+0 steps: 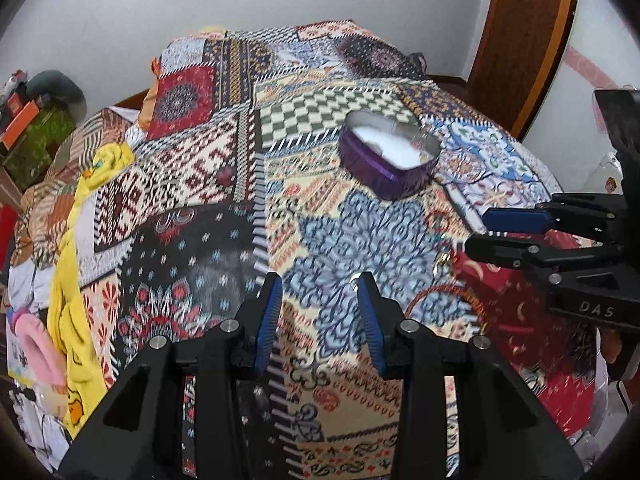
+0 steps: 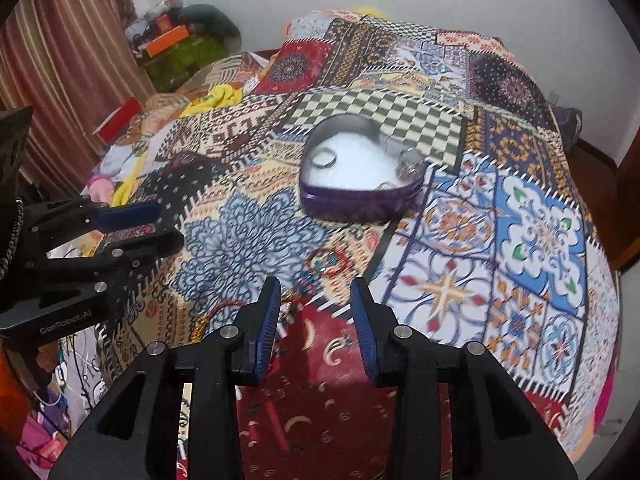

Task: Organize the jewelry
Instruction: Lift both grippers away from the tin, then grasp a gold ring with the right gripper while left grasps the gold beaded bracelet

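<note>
I see the heart-shaped purple tin (image 2: 357, 176) on the patchwork bedspread (image 2: 500, 240), white padding inside, with a silver ring (image 2: 325, 159) and shiny pieces (image 2: 409, 168) against its walls. Nearer than the tin, my left gripper (image 1: 319, 312) and right gripper (image 2: 315, 312) both gape wide, holding nothing.

- A bed under a patchwork bedspread (image 2: 540, 216) of many printed panels carries everything.
- A purple heart-shaped tin (image 2: 356, 168) with a white lining sits on the spread, well ahead of the right gripper's fingertips (rings and other small pieces lie inside).
- A red bangle (image 1: 444, 300) lies just right of the left gripper's fingertips.
- Yellow cloth (image 1: 86, 216) is bunched far to that gripper's left.
</note>
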The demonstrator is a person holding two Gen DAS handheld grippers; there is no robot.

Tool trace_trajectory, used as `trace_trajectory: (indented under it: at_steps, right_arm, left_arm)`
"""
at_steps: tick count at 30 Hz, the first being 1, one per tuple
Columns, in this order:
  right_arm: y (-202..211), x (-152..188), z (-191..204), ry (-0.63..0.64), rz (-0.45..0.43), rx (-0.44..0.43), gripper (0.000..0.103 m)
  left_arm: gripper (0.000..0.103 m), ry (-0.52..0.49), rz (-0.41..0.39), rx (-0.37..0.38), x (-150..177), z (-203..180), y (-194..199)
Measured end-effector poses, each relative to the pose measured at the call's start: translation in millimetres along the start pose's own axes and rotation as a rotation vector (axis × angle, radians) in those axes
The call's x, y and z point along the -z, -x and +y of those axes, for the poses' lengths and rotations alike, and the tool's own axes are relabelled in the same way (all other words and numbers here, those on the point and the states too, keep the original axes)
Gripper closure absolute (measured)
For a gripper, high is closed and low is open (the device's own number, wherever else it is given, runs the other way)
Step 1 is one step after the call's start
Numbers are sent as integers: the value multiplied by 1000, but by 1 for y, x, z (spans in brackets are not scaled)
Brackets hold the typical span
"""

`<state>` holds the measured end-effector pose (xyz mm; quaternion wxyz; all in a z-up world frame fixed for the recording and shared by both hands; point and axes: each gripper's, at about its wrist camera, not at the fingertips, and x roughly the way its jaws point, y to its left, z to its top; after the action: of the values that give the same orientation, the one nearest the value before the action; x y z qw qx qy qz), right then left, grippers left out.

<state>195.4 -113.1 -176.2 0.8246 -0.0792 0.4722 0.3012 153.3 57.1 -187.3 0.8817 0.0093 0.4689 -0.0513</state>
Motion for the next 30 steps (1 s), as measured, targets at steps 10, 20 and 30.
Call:
trace_trajectory:
  at_steps: [10,20,30]
  right_arm:
    - [-13,0,32,80,-4,-53,73]
    - [-26,5,23,75,75,-48,80]
    - [-17,9,12,60,81,-28,80]
  left_arm:
    - [65,74,12,13,15,13,-1]
    - [65,86,8,57,19,8,0]
    - [65,92,21,106,21,-1,-7]
